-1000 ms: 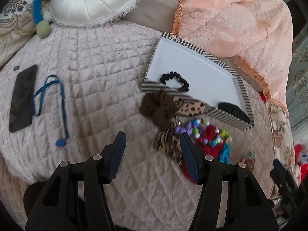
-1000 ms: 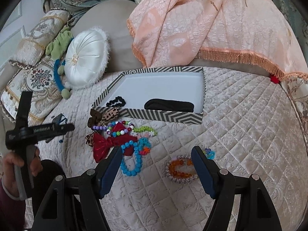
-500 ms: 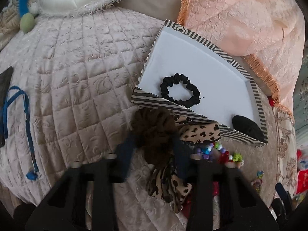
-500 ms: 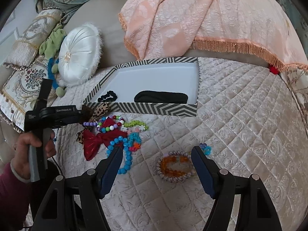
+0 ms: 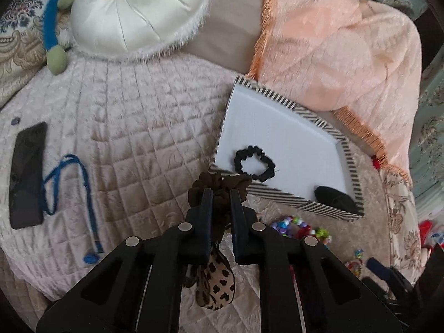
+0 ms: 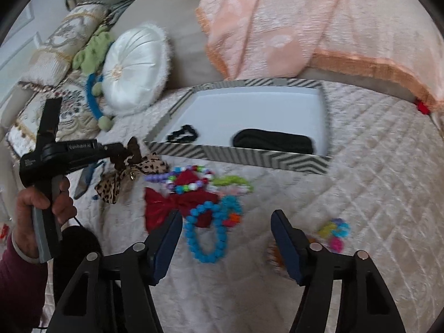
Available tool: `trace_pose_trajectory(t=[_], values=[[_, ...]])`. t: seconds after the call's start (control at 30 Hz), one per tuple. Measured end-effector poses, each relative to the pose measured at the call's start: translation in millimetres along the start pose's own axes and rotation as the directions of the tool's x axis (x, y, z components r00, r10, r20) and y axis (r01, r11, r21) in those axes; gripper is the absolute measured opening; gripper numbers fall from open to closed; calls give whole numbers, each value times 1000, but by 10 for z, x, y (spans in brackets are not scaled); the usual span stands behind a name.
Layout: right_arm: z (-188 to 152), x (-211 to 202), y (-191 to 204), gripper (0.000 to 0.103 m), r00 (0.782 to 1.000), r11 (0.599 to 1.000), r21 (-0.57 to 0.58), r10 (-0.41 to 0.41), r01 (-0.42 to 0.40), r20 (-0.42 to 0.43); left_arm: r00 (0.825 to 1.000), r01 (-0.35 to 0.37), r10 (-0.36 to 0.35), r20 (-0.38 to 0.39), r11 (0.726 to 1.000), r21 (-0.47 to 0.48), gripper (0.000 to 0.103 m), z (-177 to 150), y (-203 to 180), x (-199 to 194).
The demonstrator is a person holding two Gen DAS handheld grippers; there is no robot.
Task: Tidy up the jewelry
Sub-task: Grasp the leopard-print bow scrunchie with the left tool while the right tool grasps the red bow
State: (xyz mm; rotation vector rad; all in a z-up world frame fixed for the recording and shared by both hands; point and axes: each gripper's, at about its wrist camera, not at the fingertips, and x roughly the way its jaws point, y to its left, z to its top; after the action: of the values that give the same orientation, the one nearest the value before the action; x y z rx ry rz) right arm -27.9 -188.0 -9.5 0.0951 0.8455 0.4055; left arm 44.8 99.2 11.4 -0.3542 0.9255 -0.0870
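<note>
My left gripper is closing on a brown and leopard-print hair bow. Its pads pinch the brown part, and the spotted tail hangs below them, just in front of the striped box. From the right wrist view, the left gripper holds the bow beside the box's left corner. A black scrunchie and a black band lie in the box. My right gripper is closing, its pads touching nothing, with a blue bead bracelet on the quilt between its fingers.
A red bow and several colourful bead strings lie in front of the box. An orange bracelet is half hidden behind the right finger. A phone, a blue cord, a white cushion and a peach blanket surround them.
The left gripper went from wide open to pinching the brown bow and has lifted it off the quilt. The right gripper slid left from the orange bracelet to the blue one, jaws narrower.
</note>
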Motion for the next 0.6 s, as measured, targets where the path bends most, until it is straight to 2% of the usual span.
trace_pose_trajectory(t=[0.13,0.2,0.27,0.33,0.5,0.6], values=[[66,197,196,54,999,998,-48,39,-41,-33,1000,16,-15,26,1000,-13,10,19,72,-187],[74,284,307,51,994,994,-68,87,-91,-62,999,15,-14,45,1000,-19,10,19,103,-268],[57,400,450,51,986,986,-84,134,-143,-98,998,12,-11,62,1000,-21,10,29,137,-347],[41,512,546,51,983,984,-90,141,-152,-121,997,19,-17,72,1000,-22,10,41,161,-405],[10,835,603,51,963,984,-11,174,-180,-206,996,19,-18,88,1000,-12,10,41,199,-497],[6,942,526,51,967,987,65,156,-146,-199,996,22,-20,91,1000,-12,10,41,235,-514]])
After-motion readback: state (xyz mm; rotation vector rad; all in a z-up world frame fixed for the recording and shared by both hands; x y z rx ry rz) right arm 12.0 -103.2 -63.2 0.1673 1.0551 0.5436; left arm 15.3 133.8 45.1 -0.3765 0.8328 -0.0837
